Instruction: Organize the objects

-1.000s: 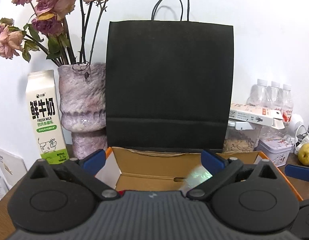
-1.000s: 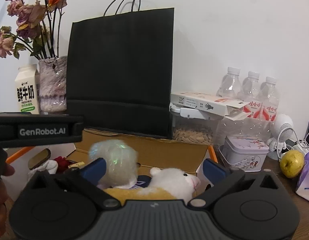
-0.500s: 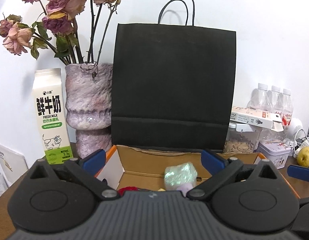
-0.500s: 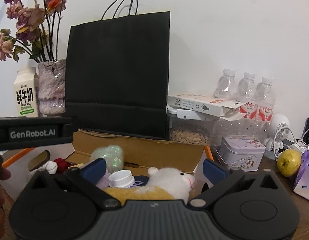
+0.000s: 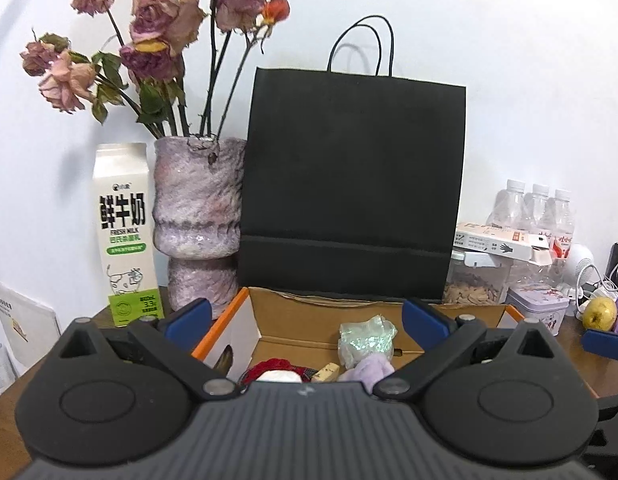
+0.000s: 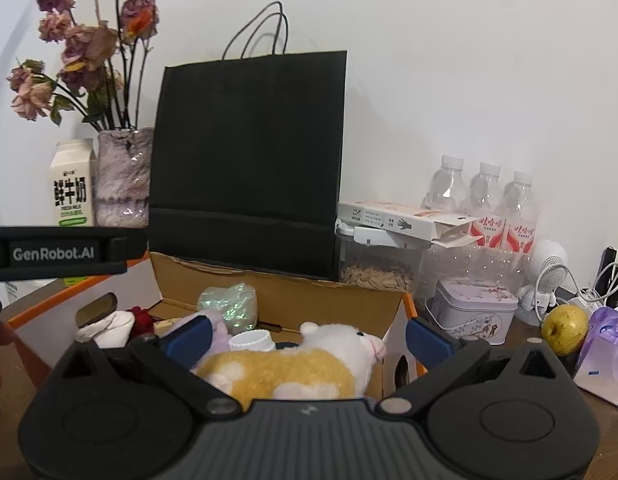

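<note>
Standing against a white wall, a black paper bag (image 5: 355, 184) rises at the back of a brown table (image 5: 7, 392), with a vase of dried roses (image 5: 199, 224) and a milk carton (image 5: 125, 236) to its left. Directly in front of the bag sits an open cardboard box (image 6: 309, 292) holding an iridescent bundle (image 5: 365, 340) and a plush toy (image 6: 293, 364). Left gripper (image 5: 305, 316) and right gripper (image 6: 307, 338) both have their fingers spread wide and empty, above the box's near edge, the bundle lying between and beyond the left fingers.
</note>
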